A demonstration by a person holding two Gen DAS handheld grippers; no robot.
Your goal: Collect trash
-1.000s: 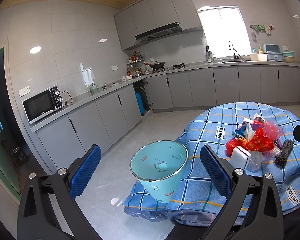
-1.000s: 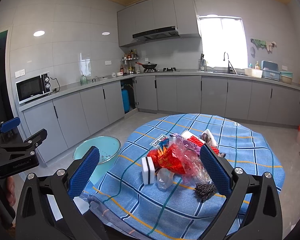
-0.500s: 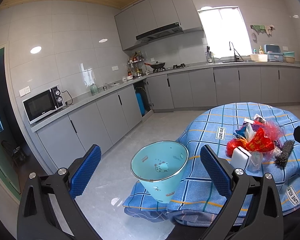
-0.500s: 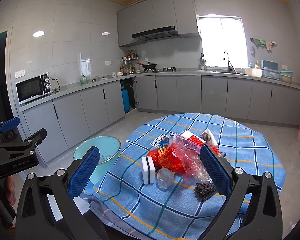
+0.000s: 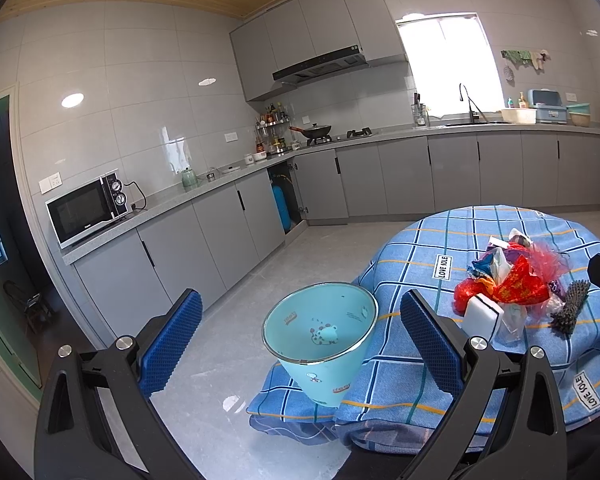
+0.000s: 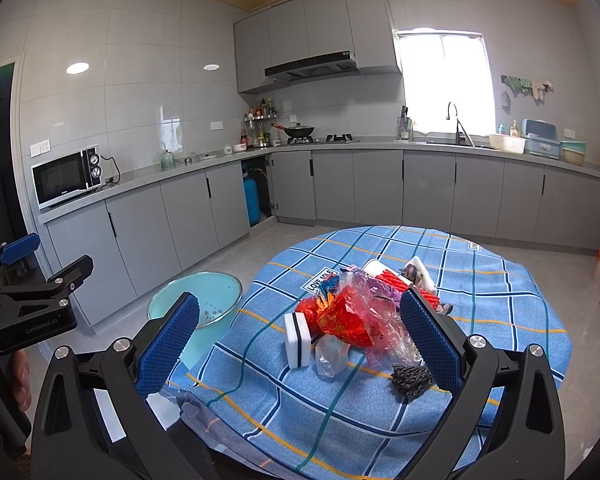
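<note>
A heap of trash lies on the round table with the blue checked cloth: red and clear plastic wrappers, a white sponge block and a dark spiky cone. The same trash heap shows at the right of the left wrist view. A light blue bin stands on the floor against the table's left edge; the bin holds a few small bits. My left gripper is open, aimed at the bin from above. My right gripper is open, short of the heap.
Grey kitchen cabinets and a counter run along the left and far walls, with a microwave. Grey tiled floor lies between the cabinets and the table. A hand holds the left gripper's handle.
Both views have barely shifted; the grippers stay open and hold nothing.
</note>
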